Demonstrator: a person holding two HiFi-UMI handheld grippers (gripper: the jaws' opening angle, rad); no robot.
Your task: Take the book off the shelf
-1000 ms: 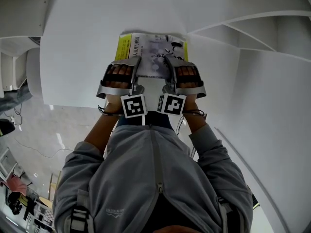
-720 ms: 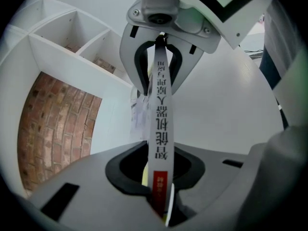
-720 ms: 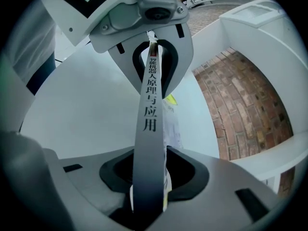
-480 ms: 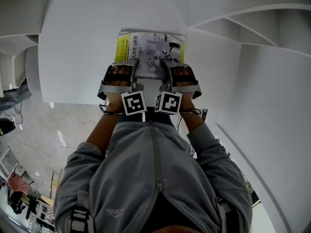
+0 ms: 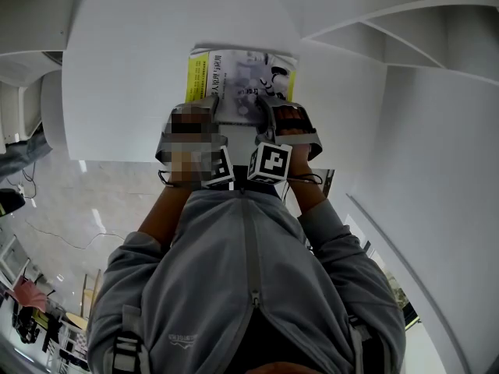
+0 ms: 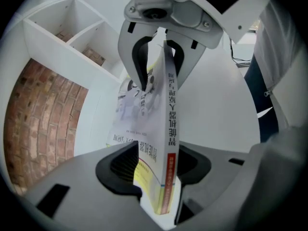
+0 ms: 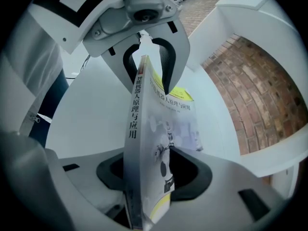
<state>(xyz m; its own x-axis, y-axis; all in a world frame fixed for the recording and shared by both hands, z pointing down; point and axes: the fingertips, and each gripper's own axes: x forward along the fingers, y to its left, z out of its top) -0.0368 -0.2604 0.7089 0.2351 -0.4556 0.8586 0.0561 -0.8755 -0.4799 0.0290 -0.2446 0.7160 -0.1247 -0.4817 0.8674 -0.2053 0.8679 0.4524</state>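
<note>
A grey-and-yellow book lies flat on the white tabletop, spine toward me. My left gripper and right gripper sit side by side at its near edge. In the left gripper view the book stands between the left gripper's jaws, which are opening, and the pads look just off the covers. In the right gripper view the book is likewise between the right gripper's opening jaws. Each gripper view shows the other gripper at the book's far end.
White shelf compartments rise at the right and behind. A brick wall shows beside the shelving. Past the tabletop's left edge is a marble floor with cables. The person's grey jacket fills the foreground.
The two grippers have drawn slightly back toward the person and closer together. The book stays on the tabletop, almost unmoved.
</note>
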